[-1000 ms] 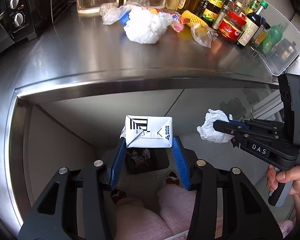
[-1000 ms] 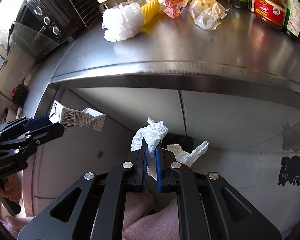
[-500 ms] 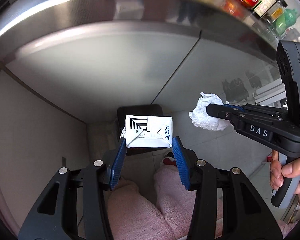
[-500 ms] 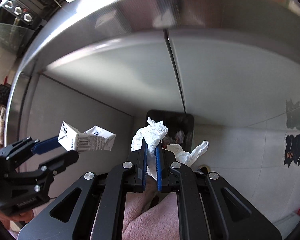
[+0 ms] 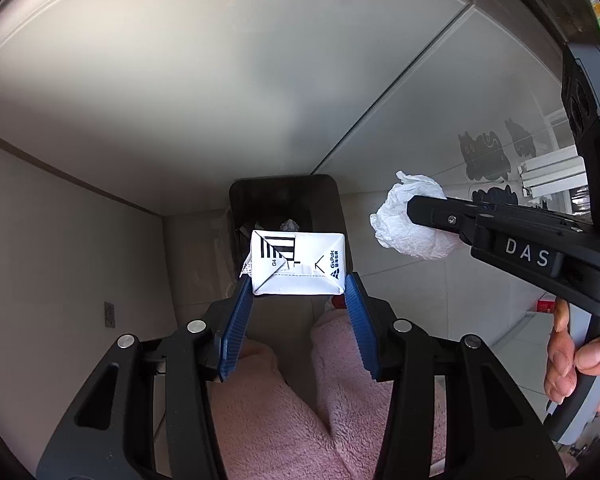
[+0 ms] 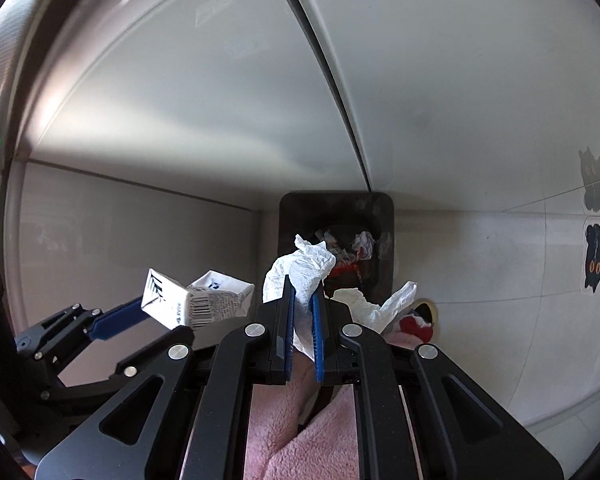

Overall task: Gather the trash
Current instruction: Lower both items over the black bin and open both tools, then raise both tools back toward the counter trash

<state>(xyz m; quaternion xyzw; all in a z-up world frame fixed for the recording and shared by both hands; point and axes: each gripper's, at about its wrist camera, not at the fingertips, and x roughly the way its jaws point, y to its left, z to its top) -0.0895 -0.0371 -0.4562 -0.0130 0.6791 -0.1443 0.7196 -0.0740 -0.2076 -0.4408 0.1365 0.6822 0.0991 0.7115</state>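
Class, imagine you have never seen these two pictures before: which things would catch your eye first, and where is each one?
First, the white carton, clamped between the blue fingers of the left gripper at the middle of the left wrist view. Next, the crumpled white tissue, pinched in the right gripper. Both hang above the dark trash bin on the floor by the cabinet front, with scraps already inside.
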